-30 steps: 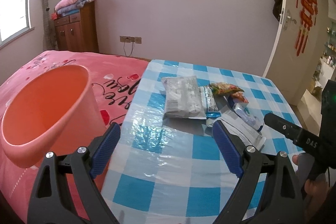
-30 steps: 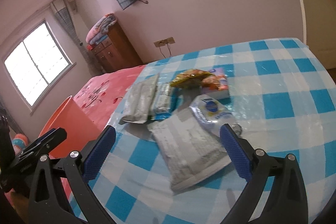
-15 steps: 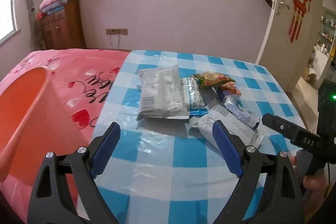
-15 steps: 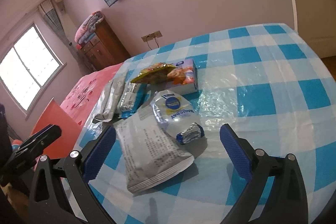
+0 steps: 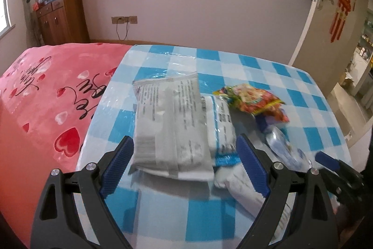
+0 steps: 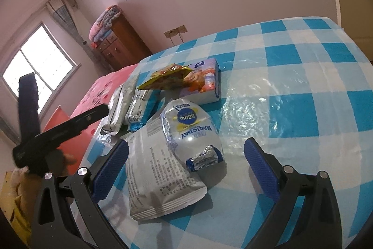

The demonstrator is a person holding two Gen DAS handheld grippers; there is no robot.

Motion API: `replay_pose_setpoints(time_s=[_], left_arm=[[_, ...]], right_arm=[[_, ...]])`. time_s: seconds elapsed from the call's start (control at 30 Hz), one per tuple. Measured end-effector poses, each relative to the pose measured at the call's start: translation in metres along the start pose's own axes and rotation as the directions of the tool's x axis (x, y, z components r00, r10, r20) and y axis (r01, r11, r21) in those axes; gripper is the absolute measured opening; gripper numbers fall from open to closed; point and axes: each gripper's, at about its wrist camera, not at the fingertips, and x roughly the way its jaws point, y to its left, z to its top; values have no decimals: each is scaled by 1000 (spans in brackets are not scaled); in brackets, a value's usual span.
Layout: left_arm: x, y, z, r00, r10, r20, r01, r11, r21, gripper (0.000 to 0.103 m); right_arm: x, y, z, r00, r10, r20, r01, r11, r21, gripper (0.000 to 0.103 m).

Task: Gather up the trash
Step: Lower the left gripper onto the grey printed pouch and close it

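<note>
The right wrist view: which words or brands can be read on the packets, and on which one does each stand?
"MAGICDAY", upside down: white pouch.
"GOOD", or close to it, on the yellow badge of that pouch, upside down; last letters unsure.
Grey packet: dense small print, too small to read.
Blue-edged packet, colourful wrapper, tissue pack, small foil wrapper: print blurred, unreadable.

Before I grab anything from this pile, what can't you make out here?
- Orange bin: right wrist view shows only a sliver, behind the left gripper.
- Grey wrapper: print motion-blurred in the left wrist view.
- Tissue pack: mostly under the snack bag.
</note>
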Motion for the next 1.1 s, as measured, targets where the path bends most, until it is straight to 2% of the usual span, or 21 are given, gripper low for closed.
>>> replay_pose_setpoints(time_s=[0.17,0.47,0.7,0.73,0.8,1.1], left_arm=[[21,5,10,999,7,-40,-7,1000,-4,90],[39,14,20,998,20,-54,-21,1000,-21,90],[45,21,26,999,2,-55,-6,998,-63,90],[46,22,26,999,0,-54,-3,998,-67,90],[46,22,26,999,-2,-52,-1,998,-66,90],[47,24,23,998,11,-65,-13,999,-34,90]], right_arm=[[3,-4,3,1000,21,-11,-21,1000,4,98],[7,-6,7,999,42,-24,-42,999,3,98],[10,-5,7,998,47,-34,-48,999,-4,97],[10,-5,8,998,48,-34,-48,999,-5,96],[12,-5,8,998,48,-42,-48,999,-6,83],[16,-7,6,997,49,-56,-50,999,-7,80]])
